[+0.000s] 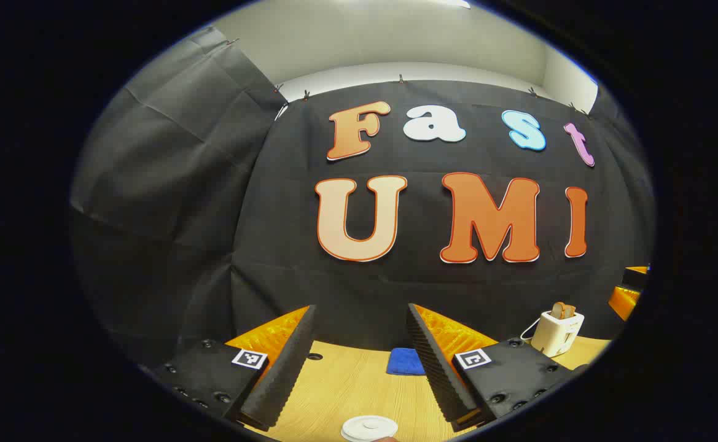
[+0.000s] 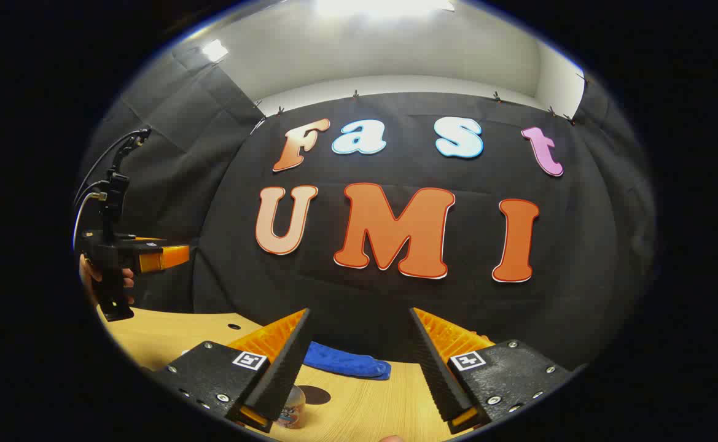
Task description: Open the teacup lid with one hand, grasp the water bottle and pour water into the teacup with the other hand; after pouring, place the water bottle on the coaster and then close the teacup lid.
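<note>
In the left gripper view my left gripper (image 1: 360, 307) is open and holds nothing, raised above the wooden table (image 1: 346, 387). The teacup's white round lid (image 1: 369, 428) shows at the bottom edge, between and below the fingers. In the right gripper view my right gripper (image 2: 359, 310) is also open and holds nothing. A small bottle with a printed label (image 2: 291, 410) stands on the table, partly hidden behind its left finger. A dark round coaster (image 2: 316, 395) lies just right of the bottle. At the far left a hand holds the left gripper (image 2: 180, 255) up in the air.
A blue cloth (image 1: 405, 362) (image 2: 346, 366) lies at the back of the table near the black wall. A white toaster (image 1: 557, 333) with toast in it stands at the back right. An orange and black part (image 1: 629, 294) shows at the right edge.
</note>
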The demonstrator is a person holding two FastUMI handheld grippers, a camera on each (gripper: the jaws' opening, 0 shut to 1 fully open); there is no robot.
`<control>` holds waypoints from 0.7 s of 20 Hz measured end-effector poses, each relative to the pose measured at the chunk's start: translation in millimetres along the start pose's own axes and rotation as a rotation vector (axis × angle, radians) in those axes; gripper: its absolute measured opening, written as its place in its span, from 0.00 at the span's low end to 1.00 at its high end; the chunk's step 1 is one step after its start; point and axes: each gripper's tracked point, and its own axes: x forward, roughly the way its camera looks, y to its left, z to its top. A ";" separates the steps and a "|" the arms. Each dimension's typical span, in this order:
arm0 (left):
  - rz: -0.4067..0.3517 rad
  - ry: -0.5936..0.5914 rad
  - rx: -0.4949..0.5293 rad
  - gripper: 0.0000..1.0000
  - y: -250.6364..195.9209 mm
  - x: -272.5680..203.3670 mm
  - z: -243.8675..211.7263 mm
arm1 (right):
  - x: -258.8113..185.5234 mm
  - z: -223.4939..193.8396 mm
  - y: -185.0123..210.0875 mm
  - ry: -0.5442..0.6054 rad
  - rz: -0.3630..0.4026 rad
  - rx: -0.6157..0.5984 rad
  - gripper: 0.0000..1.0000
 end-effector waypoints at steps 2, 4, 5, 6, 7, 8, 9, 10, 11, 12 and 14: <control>0.002 0.006 0.005 0.98 0.6 -0.2 -2.3 | -0.3 -1.9 0.0 0.005 -0.004 -0.003 0.93; 0.006 0.010 0.009 0.98 3.1 -1.3 -2.9 | 0.6 -1.6 -0.3 0.005 -0.007 -0.002 0.93; 0.007 0.011 0.010 0.98 3.2 -1.4 -4.6 | 0.5 -1.6 0.5 0.006 -0.006 -0.001 0.93; 0.009 0.011 0.011 0.98 3.7 -1.0 -3.7 | 0.0 -0.7 1.1 0.005 -0.004 0.000 0.93; 0.010 0.010 0.015 0.98 4.1 -1.0 -3.0 | 0.8 0.0 1.1 0.005 -0.005 0.000 0.93; 0.010 0.007 0.016 0.98 3.7 -0.6 -1.2 | 0.8 1.5 1.2 0.003 -0.003 0.002 0.93; 0.006 0.003 0.019 0.98 2.5 0.2 0.9 | 1.4 2.8 0.5 0.002 -0.003 0.004 0.93; 0.002 0.000 0.019 0.98 1.4 0.1 2.6 | 1.2 3.3 1.2 0.000 -0.001 0.008 0.93; -0.003 0.000 0.017 0.98 0.5 0.7 3.5 | 1.7 5.4 1.9 -0.001 0.002 0.011 0.93; -0.003 0.000 0.016 0.98 0.7 1.4 4.8 | 2.7 7.7 1.4 -0.003 0.002 0.011 0.93; -0.004 -0.002 0.009 0.98 0.4 1.4 7.3 | 2.4 11.4 1.4 -0.008 0.003 0.005 0.93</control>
